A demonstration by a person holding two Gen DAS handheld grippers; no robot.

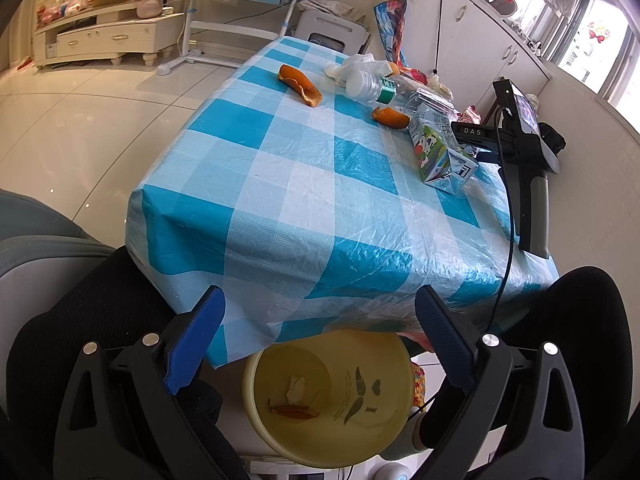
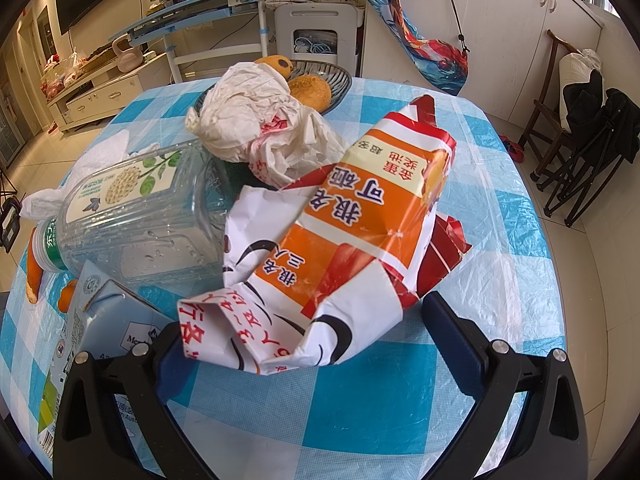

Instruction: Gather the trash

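Straddling the crumpled snack wrapper point(image 2: 340, 240), the right gripper point(image 2: 304, 340) has wide fingers (wrapper's long axis running away up-right), nothing pinched.

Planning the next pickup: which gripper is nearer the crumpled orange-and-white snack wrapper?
Right. The right gripper has the crumpled orange-and-white snack wrapper lying between its open fingers; the left gripper hangs open over the yellow plastic bin at the table's near edge.

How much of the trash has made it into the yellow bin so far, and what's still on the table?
Done: only a few scraps lie in the yellow bin. In hand: nothing; the left gripper hangs open above the bin, the right gripper is open around the orange wrapper. Left: wrapper, plastic bottle, milk carton, orange peel, crumpled paper.
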